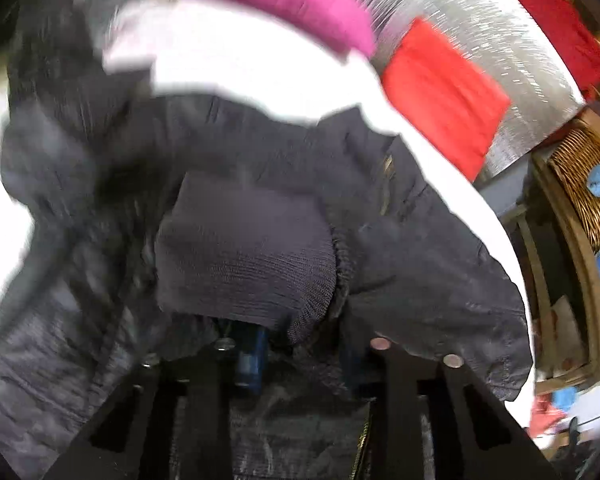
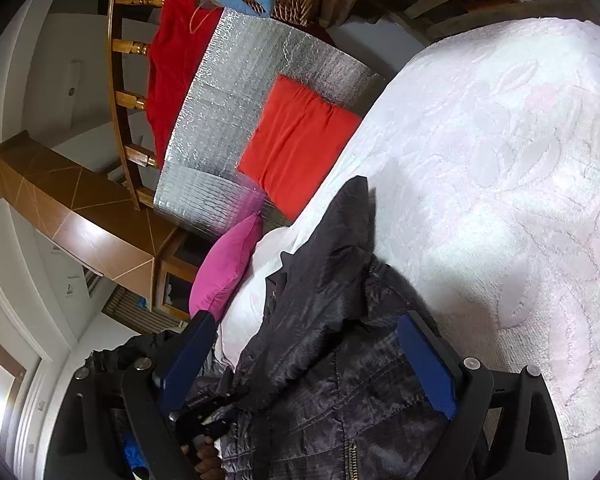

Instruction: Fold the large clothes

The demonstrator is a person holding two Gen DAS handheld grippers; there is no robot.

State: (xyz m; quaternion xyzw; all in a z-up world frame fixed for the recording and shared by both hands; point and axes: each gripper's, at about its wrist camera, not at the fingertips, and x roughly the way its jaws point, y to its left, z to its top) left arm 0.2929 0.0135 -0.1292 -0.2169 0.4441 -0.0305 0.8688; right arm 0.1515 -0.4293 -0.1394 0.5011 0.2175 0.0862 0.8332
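The dark padded jacket point(image 2: 324, 360) lies crumpled on the white bedspread point(image 2: 500, 160) of the bed, near a pink pillow point(image 2: 228, 264) and a red-orange pillow point(image 2: 300, 140). The left gripper point(image 1: 300, 356) has its blue pads close together with the ribbed knit cuff point(image 1: 244, 252) of the jacket between them, and the right gripper point(image 2: 308, 368) stands wide over the jacket, holding nothing. No brand, label or writing can be read on the jacket or the pillows.

Dark quilted jacket point(image 2: 332, 360) with ribbed knit cuff point(image 1: 244, 256) and zip, lying crumpled on the white bedspread point(image 2: 500, 184)
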